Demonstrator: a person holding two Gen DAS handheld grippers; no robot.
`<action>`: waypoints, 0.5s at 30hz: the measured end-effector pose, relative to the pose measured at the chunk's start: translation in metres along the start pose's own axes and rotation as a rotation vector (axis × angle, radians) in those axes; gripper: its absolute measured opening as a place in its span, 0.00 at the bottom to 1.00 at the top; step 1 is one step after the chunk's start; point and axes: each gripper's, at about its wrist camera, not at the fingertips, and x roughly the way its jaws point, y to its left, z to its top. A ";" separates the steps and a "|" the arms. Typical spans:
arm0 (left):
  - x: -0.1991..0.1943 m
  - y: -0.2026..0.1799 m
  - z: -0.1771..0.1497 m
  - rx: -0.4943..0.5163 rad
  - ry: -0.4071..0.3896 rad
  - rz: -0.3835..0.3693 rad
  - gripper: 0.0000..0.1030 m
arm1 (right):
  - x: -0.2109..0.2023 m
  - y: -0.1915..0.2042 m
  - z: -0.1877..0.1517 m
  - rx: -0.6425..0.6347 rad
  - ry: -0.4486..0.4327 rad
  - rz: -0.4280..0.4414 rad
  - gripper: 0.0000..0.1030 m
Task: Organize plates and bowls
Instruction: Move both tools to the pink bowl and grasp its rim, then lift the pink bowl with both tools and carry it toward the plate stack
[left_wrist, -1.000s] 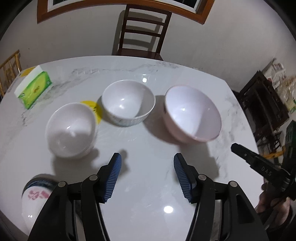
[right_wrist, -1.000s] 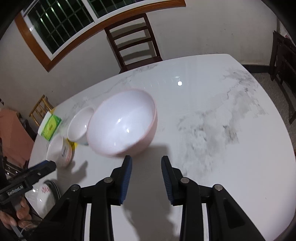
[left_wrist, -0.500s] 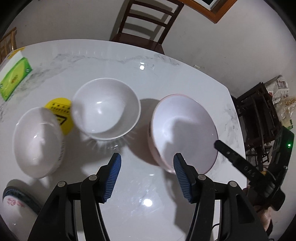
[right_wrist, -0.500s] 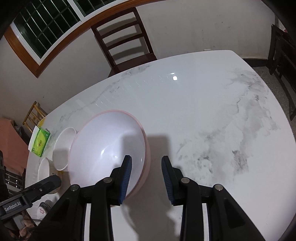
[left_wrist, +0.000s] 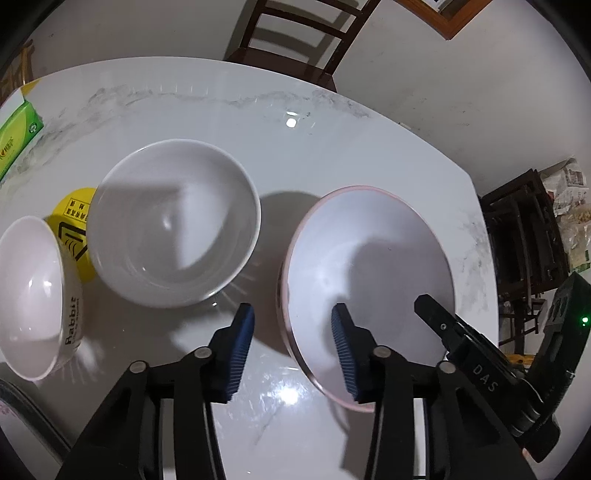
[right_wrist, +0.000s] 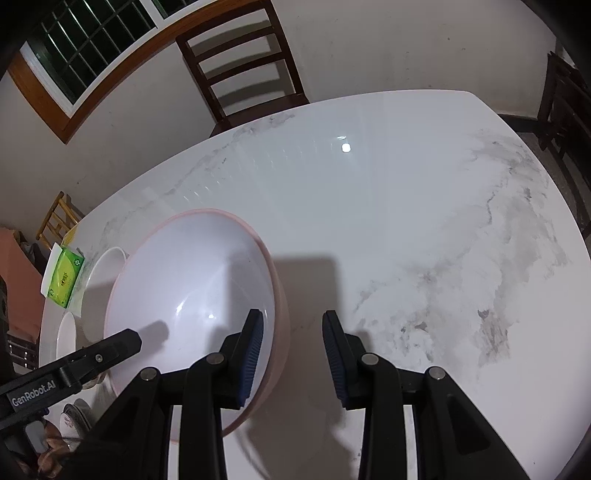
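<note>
Left of the pink bowl (left_wrist: 369, 258) on the marble surface (right_wrist: 388, 206), a lettered bowl (left_wrist: 33, 306) is partly cut off. The left claw (left_wrist: 291, 343), closing, and the right claw (right_wrist: 291, 354), narrowly parted, each straddle the pink bowl's rim; contact is unclear.

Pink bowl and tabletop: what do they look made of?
Pink bowl: likely glazed ceramic or melamine; smooth glossy white inside with sharp highlights, pink rim and outer wall. Cannot tell which.
Tabletop: polished marble or marble-look slab; white with grey veining, mirror-like lamp reflection.
</note>
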 end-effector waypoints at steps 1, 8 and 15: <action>0.001 0.000 0.000 0.004 -0.007 0.002 0.31 | 0.001 0.001 0.000 -0.010 -0.004 -0.007 0.33; 0.010 0.002 0.000 0.025 -0.001 -0.012 0.14 | 0.005 0.006 -0.002 -0.043 -0.016 -0.023 0.23; 0.008 0.002 -0.006 0.050 -0.009 -0.009 0.15 | 0.002 0.010 -0.009 -0.040 -0.009 -0.023 0.13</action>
